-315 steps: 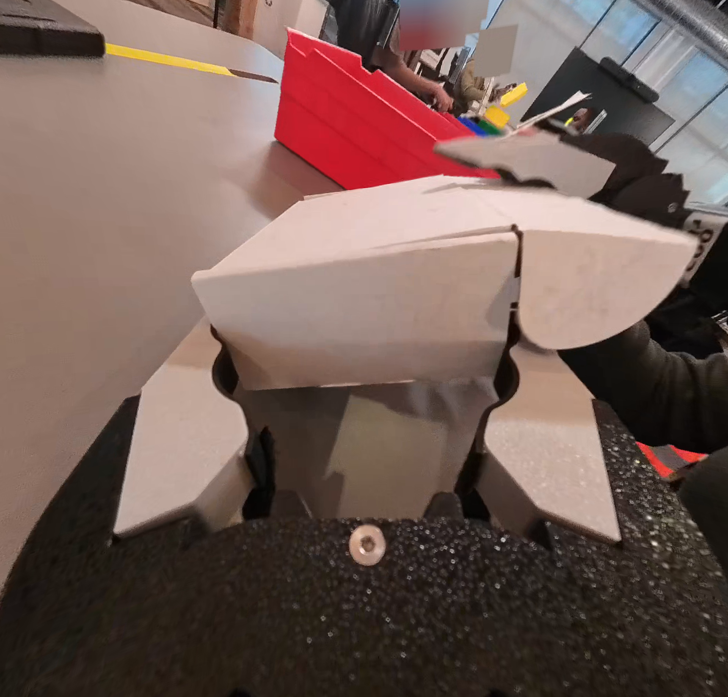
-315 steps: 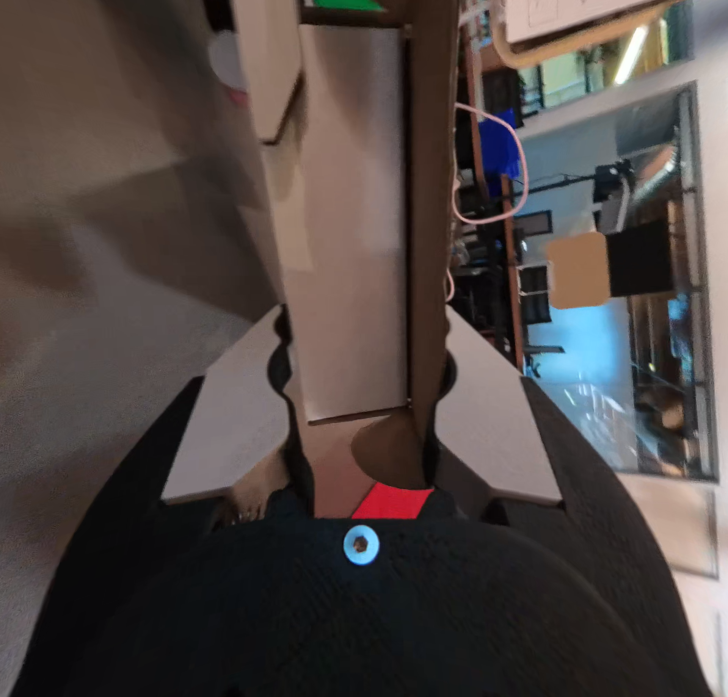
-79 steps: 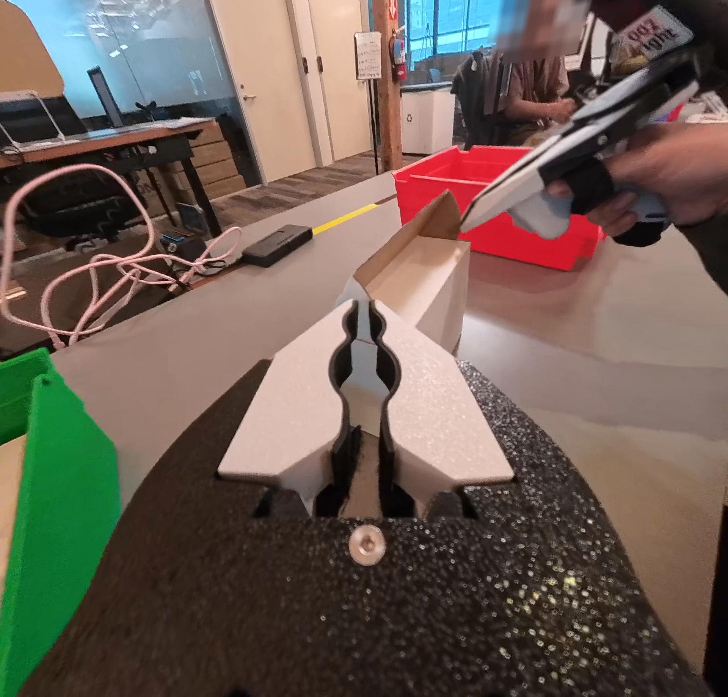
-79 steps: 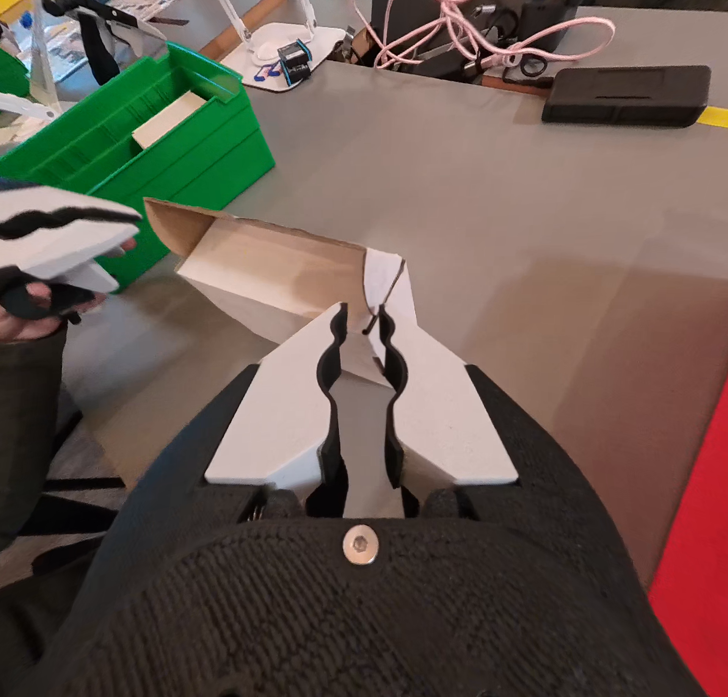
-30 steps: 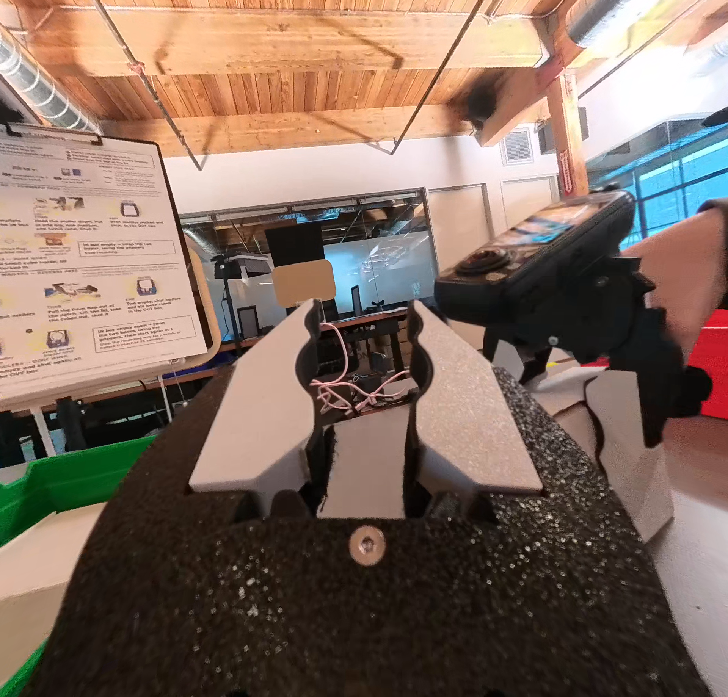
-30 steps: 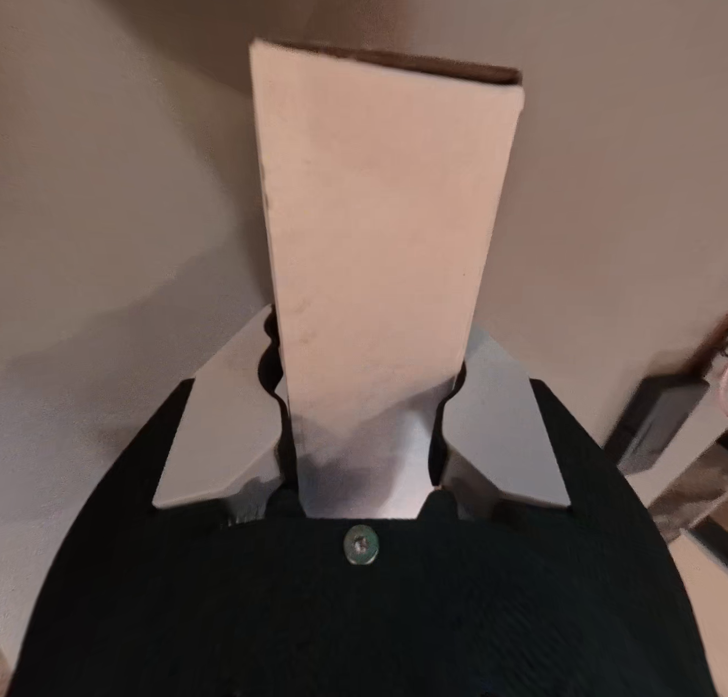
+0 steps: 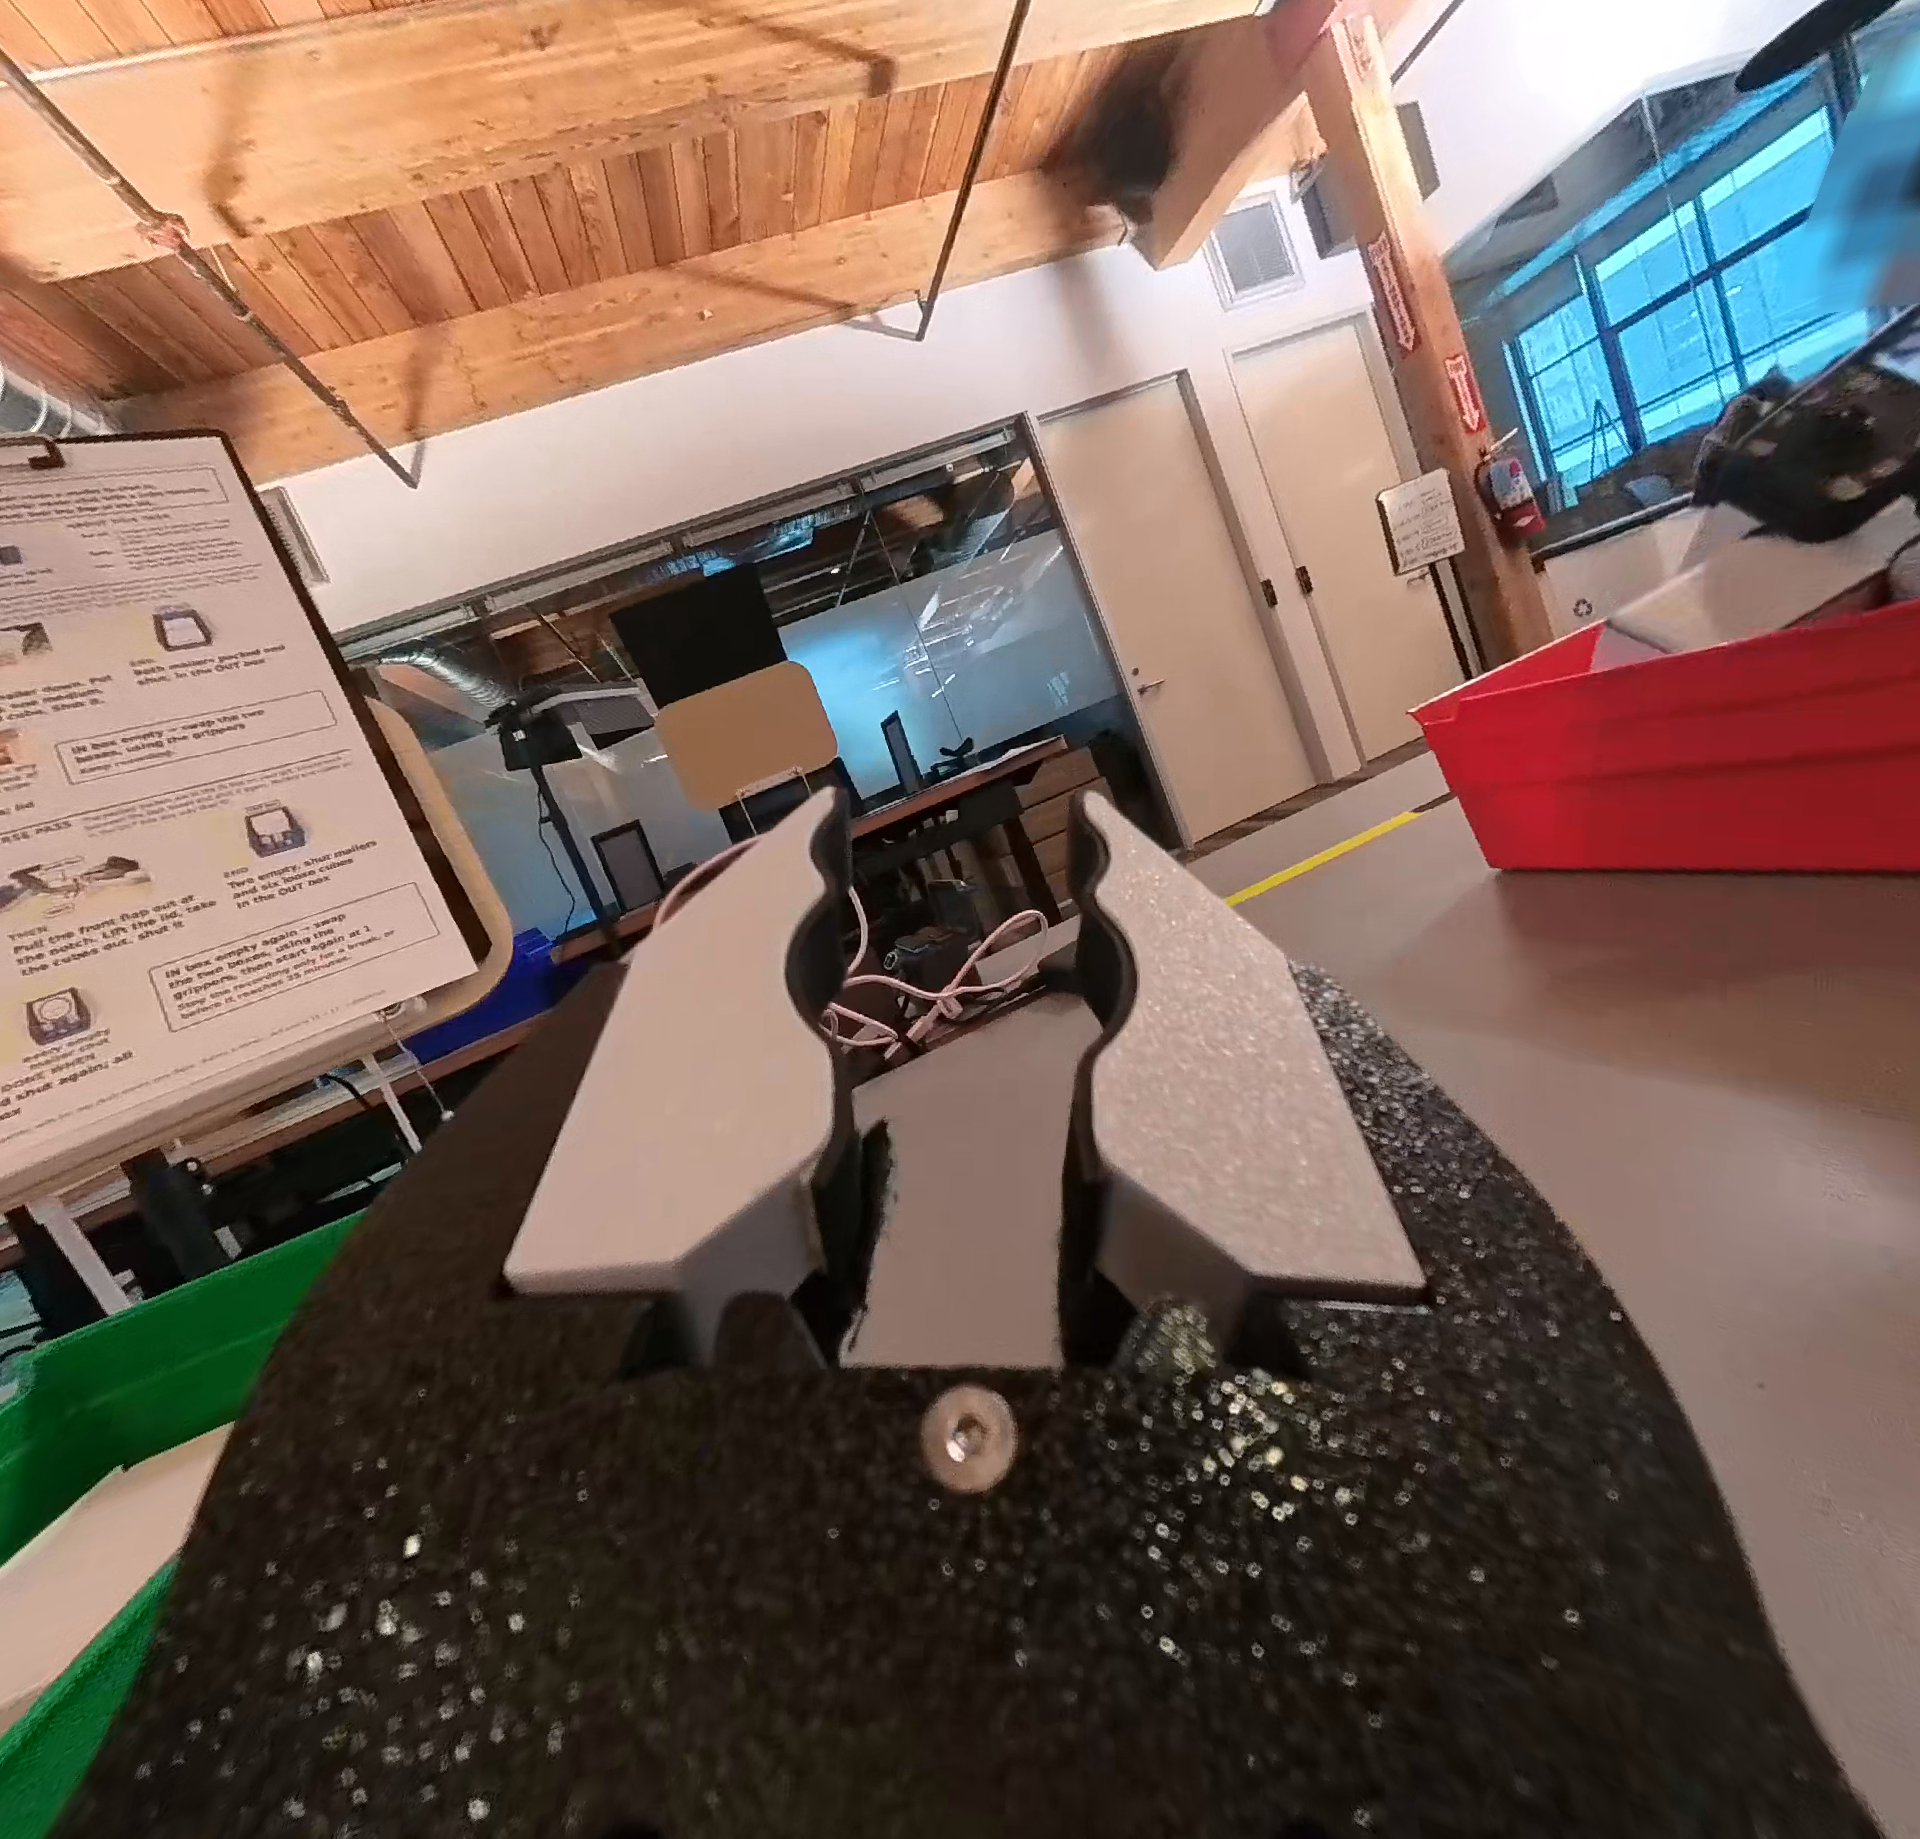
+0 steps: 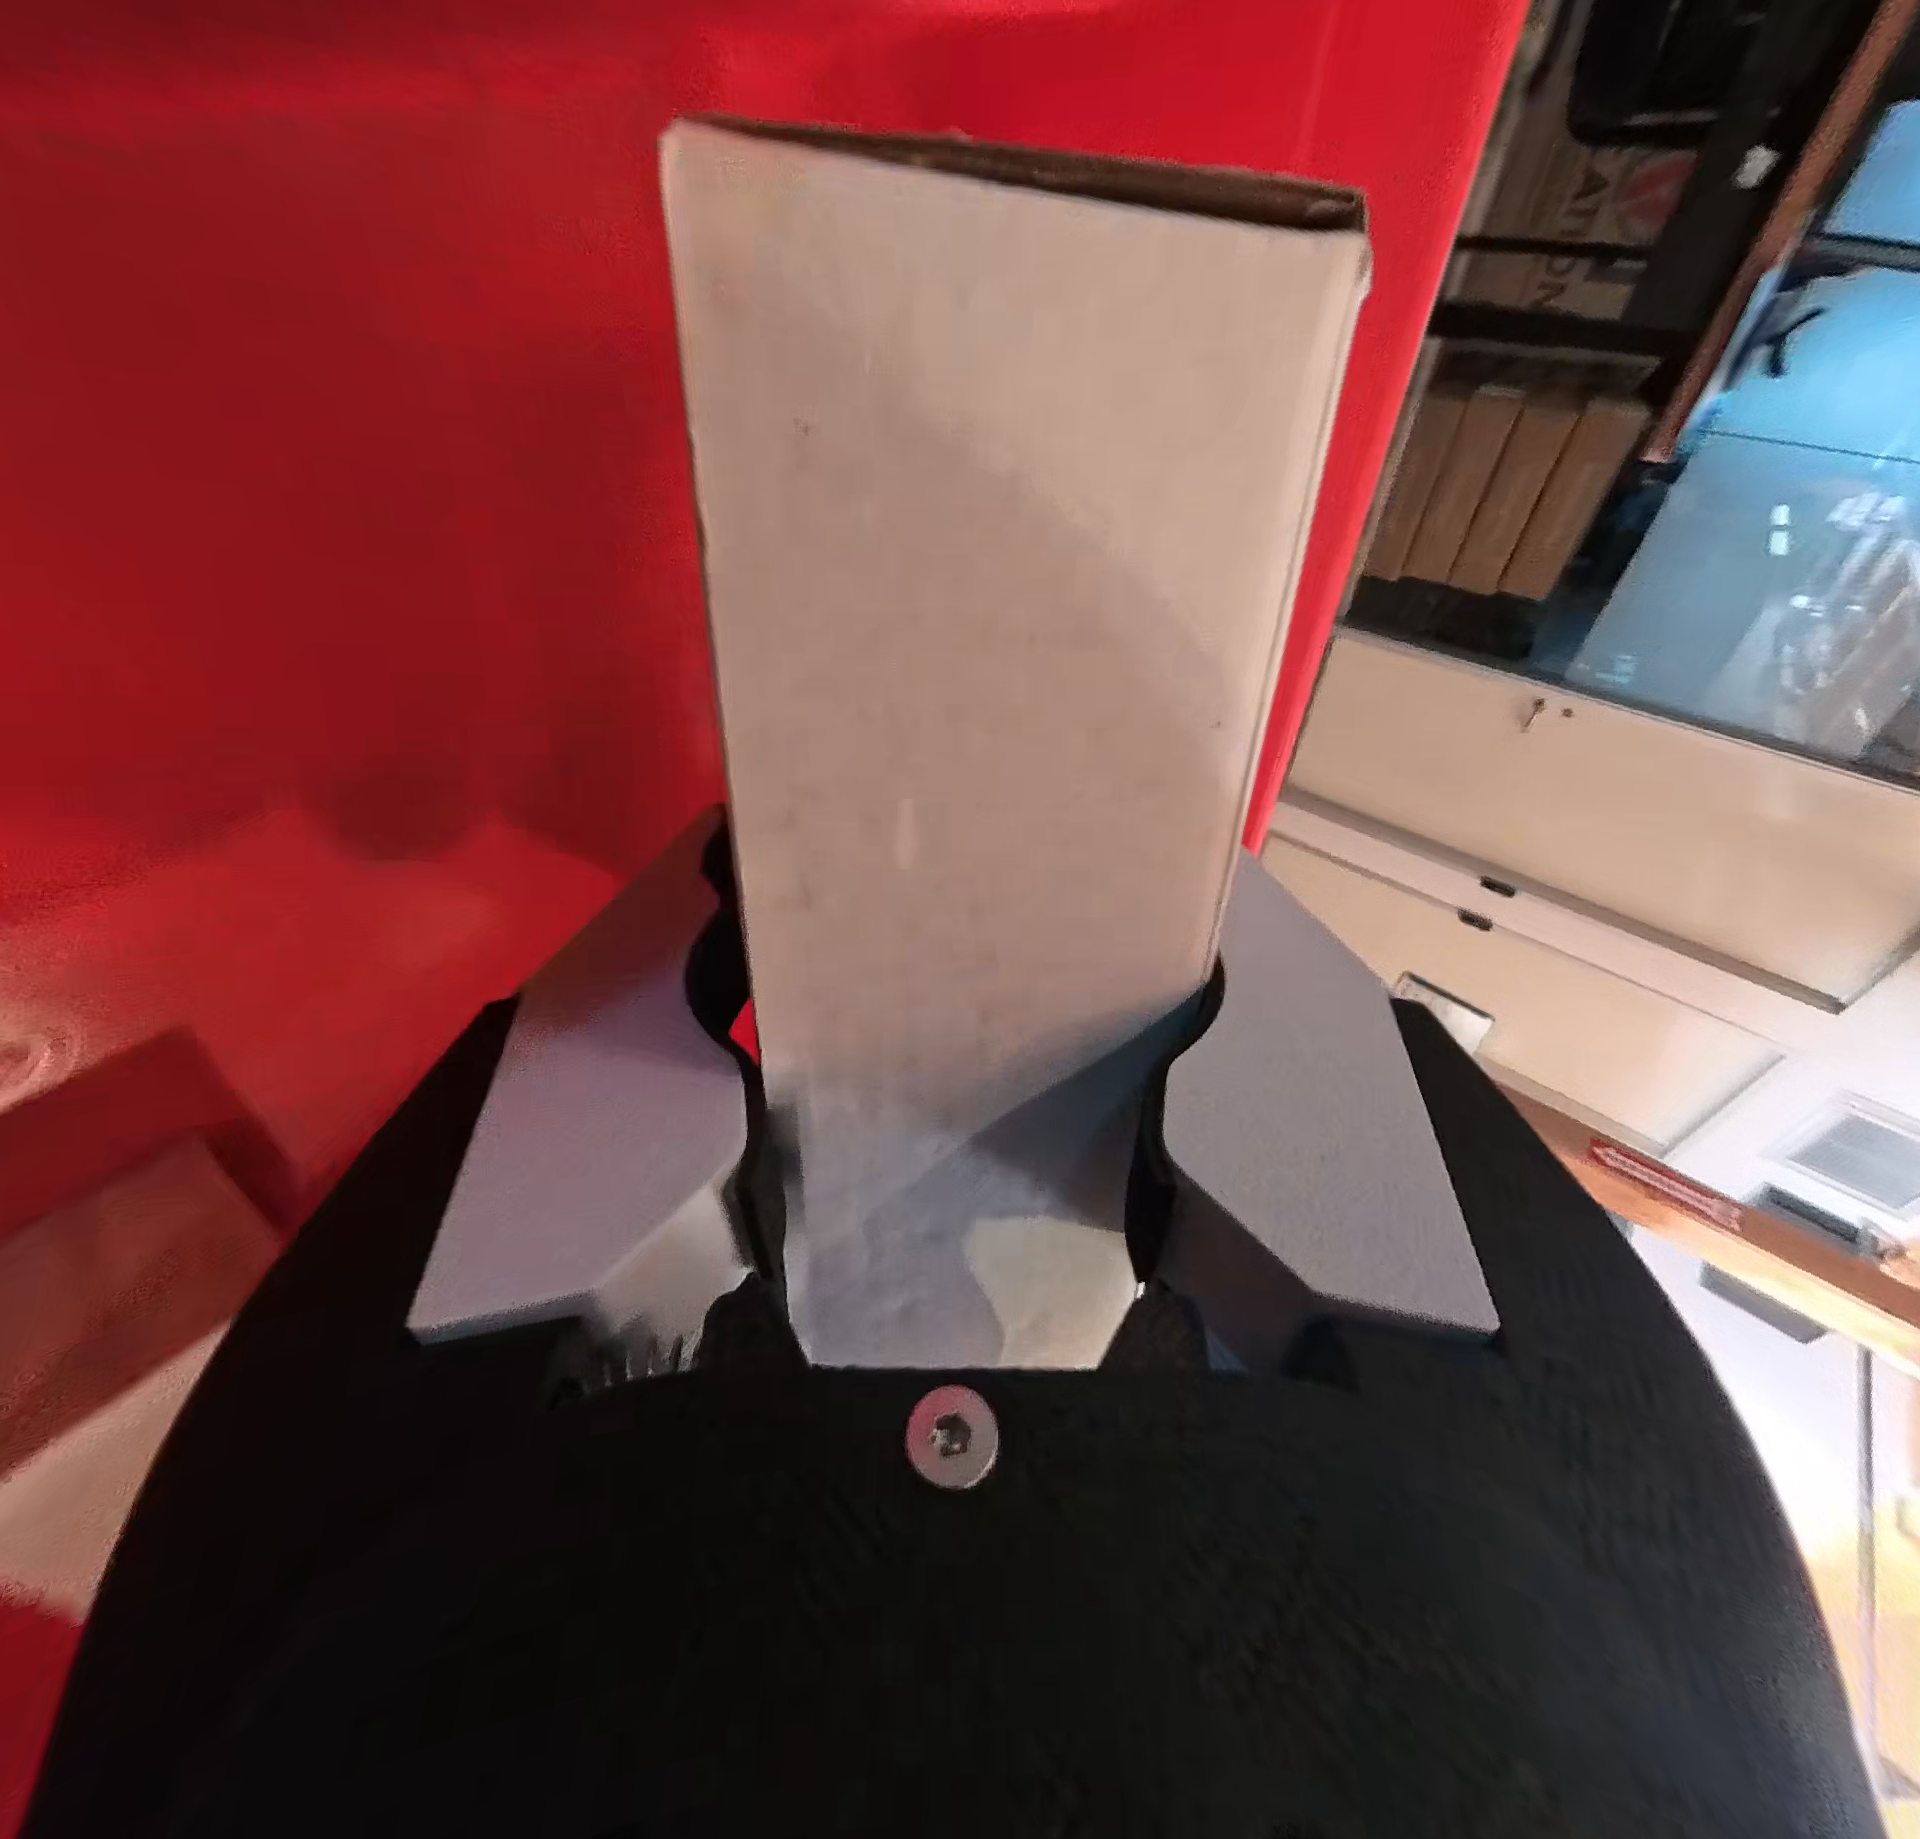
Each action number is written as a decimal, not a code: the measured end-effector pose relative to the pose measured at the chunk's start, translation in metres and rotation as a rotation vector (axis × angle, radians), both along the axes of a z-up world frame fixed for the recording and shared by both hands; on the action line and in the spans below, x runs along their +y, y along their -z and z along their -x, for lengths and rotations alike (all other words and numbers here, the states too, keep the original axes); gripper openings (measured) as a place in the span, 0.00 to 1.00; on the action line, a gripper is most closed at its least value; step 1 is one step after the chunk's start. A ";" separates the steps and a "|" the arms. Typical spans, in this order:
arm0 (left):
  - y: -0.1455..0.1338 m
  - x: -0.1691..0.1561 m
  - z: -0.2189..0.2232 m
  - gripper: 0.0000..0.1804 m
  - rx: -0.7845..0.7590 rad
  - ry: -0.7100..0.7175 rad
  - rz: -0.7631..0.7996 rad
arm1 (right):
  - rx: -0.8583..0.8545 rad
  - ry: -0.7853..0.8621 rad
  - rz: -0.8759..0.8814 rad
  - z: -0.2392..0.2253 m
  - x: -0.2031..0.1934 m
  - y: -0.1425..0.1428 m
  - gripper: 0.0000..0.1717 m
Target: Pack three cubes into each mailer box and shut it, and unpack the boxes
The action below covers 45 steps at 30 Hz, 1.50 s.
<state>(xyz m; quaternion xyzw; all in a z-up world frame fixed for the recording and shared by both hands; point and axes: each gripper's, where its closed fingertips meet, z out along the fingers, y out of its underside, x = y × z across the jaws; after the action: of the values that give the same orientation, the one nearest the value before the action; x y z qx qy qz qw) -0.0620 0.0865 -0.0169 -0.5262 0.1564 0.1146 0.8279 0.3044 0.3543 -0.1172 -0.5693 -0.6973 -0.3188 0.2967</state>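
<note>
Right wrist view: jaws clamp mailer box [image 8: 997,584] (white).

The right gripper [image 8: 971,916], clamped on a white box [image 8: 987,584], now hangs over the red bin [image 8: 312,335] instead of the grey table. The left gripper [image 7: 956,833], jaws apart and bare, has let go of the box's flap and now tilts up toward the room.

We see a white mailer box [image 8: 977,584] with a brown cardboard edge at top centre of the right wrist view, against a red bin [image 8: 364,387]. In the left wrist view, grey fingers [image 7: 707,1062] sit on a speckled black mount; a green bin [image 7: 156,1374] lies lower left, and the worktop [image 7: 1662,1114] looks grey-brown, with a yellow stripe [image 7: 1320,859].
</note>
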 end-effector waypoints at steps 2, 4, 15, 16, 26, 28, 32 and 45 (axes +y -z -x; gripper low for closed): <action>0.002 0.001 -0.003 0.21 0.012 0.007 0.006 | 0.027 -0.024 -0.066 0.006 0.007 0.005 0.47; 0.003 0.001 -0.006 0.21 0.025 0.015 0.012 | 0.002 -0.061 -0.142 0.008 0.012 0.006 0.47; 0.009 0.005 -0.010 0.10 0.082 -0.020 0.039 | 0.071 0.077 0.272 -0.015 -0.042 0.036 0.62; 0.010 0.005 -0.010 0.11 0.081 -0.017 0.043 | 0.064 0.086 0.288 -0.016 -0.044 0.037 0.62; 0.018 0.010 -0.013 0.11 0.094 0.002 0.090 | 0.026 0.203 0.188 -0.021 -0.007 0.035 0.57; 0.020 0.010 -0.015 0.10 0.100 0.008 0.095 | 0.020 0.223 0.142 -0.024 0.001 0.034 0.55; 0.023 0.012 -0.017 0.11 0.105 0.016 0.112 | 0.067 0.287 0.184 -0.027 -0.006 0.035 0.56; 0.032 0.019 -0.012 0.11 0.036 0.040 0.177 | 1.289 -0.135 0.245 0.162 -0.127 -0.154 0.29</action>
<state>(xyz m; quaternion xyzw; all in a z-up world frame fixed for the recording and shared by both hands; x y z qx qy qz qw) -0.0501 0.1057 -0.0487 -0.5918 0.1913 0.0931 0.7775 0.1423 0.2269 0.0367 -0.6308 -0.4454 0.1869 0.6072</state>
